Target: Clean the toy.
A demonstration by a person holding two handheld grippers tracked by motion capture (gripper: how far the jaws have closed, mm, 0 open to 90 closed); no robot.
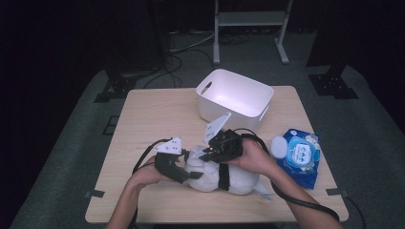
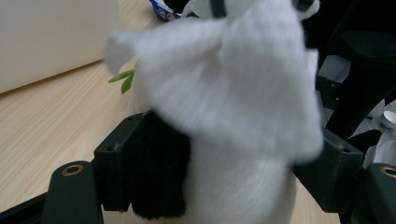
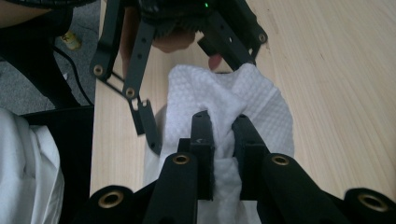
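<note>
Your left gripper (image 1: 191, 174) clamped the white cloth bundle (image 1: 215, 176) from its 9 o'clock side, your right gripper (image 1: 206, 155) pinched a fold at its 12 o'clock, near the table's (image 1: 153, 114) front edge

Two black hand-held tools above the bench (image 1: 143, 114), left tool (image 1: 184, 169) and right tool (image 1: 210, 153) each topped by a pale grey three-cornered plate, brass-ringed pivot holes, thick black cables trailing back, bare forearms

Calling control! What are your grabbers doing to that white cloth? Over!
Left hand-held gripper clamped on white cloth. Right hand-held gripper pinching a fold. White bin beyond, nothing blocking.
</note>
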